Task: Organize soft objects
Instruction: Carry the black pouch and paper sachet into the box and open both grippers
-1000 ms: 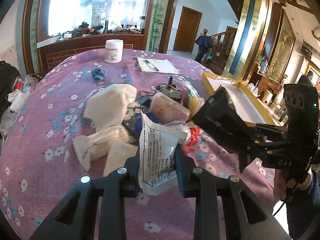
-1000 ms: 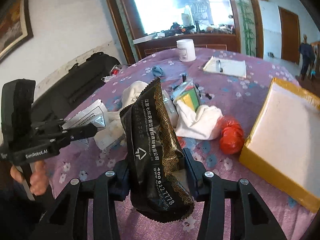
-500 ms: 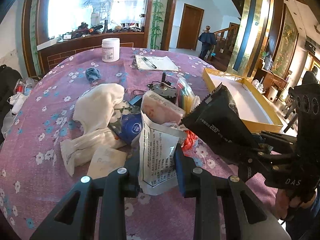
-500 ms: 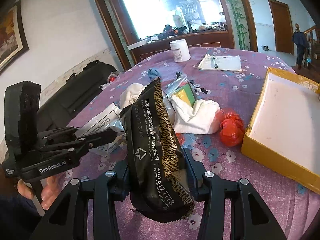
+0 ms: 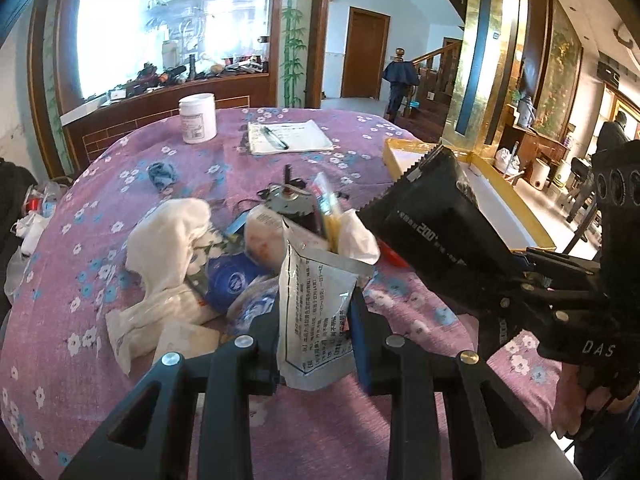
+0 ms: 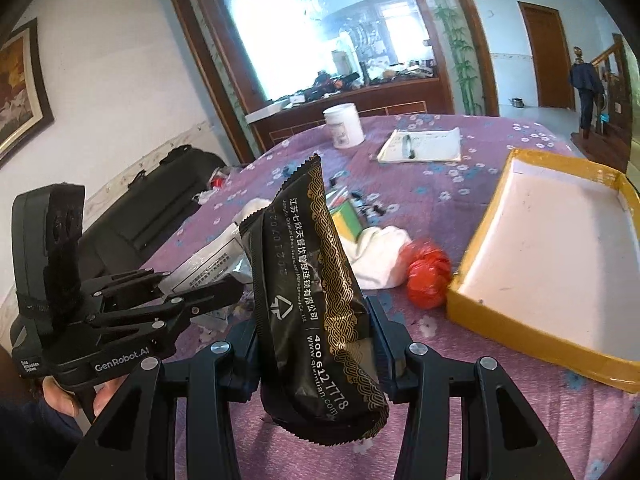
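Note:
My left gripper (image 5: 316,336) is shut on a white printed pouch (image 5: 316,304) and holds it upright above the purple flowered tablecloth (image 5: 80,264). My right gripper (image 6: 316,344) is shut on a black and gold packet (image 6: 312,280), also held upright; the packet also shows in the left wrist view (image 5: 432,224), right of the pouch. A pile of soft things lies mid-table: white cloths (image 5: 168,232), a blue packet (image 5: 232,280), a white towel (image 6: 380,256) and a red crumpled bag (image 6: 428,276). A yellow tray with a white floor (image 6: 560,240) stands at the right.
A white jar (image 5: 197,118), a notepad with a pen (image 5: 286,142) and a small blue cloth (image 5: 162,174) lie at the far side. A motor with wires (image 5: 286,196) sits in the pile. A black bag (image 6: 152,200) stands beside the table.
Both grippers have risen and drawn back a little with their packets still held. The right gripper has swung slightly toward the tray. The pile has not moved.

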`<state>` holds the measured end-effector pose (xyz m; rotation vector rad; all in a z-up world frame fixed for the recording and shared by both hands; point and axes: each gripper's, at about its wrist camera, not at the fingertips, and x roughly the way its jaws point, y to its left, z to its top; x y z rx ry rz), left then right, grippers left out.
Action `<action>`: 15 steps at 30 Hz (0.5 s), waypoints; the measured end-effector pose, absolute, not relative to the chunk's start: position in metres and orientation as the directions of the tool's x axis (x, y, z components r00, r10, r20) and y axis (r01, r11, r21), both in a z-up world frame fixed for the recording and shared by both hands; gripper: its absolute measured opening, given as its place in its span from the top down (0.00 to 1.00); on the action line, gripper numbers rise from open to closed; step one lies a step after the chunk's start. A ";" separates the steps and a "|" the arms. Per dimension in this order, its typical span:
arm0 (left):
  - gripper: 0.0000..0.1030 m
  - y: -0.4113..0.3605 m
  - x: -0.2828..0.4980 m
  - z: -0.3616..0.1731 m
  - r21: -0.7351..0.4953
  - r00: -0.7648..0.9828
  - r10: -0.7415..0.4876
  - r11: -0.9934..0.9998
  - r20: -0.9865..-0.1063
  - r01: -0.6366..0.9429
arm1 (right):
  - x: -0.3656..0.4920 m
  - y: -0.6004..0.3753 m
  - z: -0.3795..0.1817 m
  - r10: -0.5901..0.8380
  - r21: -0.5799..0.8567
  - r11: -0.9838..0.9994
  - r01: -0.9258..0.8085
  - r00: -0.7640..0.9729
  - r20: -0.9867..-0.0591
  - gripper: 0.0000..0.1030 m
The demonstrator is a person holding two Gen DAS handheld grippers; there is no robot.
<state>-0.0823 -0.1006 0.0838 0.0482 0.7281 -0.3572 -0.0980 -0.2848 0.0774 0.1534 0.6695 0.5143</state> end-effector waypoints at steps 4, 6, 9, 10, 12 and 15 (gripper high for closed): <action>0.74 -0.116 -0.077 0.093 -0.077 0.686 -0.324 0.928 -0.652 0.365 | -0.094 -0.307 0.086 0.480 0.320 0.877 -0.359 0.698 -0.531 0.52; 0.74 -0.128 -0.071 0.099 -0.084 0.675 -0.344 0.918 -0.653 0.387 | -0.092 -0.320 0.091 0.456 0.328 0.887 -0.325 0.722 -0.520 0.52; 0.74 -0.149 -0.060 0.108 -0.085 0.661 -0.367 0.904 -0.654 0.419 | -0.089 -0.340 0.099 0.426 0.345 0.896 -0.278 0.753 -0.501 0.52; 0.74 -0.156 -0.056 0.111 -0.086 0.656 -0.376 0.899 -0.654 0.429 | -0.086 -0.349 0.103 0.405 0.347 0.903 -0.252 0.768 -0.496 0.52; 0.74 -0.174 -0.045 0.120 -0.087 0.647 -0.395 0.887 -0.652 0.454 | -0.080 -0.365 0.110 0.362 0.351 0.914 -0.201 0.795 -0.487 0.52; 0.74 -0.201 -0.028 0.131 -0.091 0.627 -0.428 0.864 -0.651 0.496 | -0.062 -0.395 0.121 0.314 0.402 0.908 -0.115 0.822 -0.475 0.52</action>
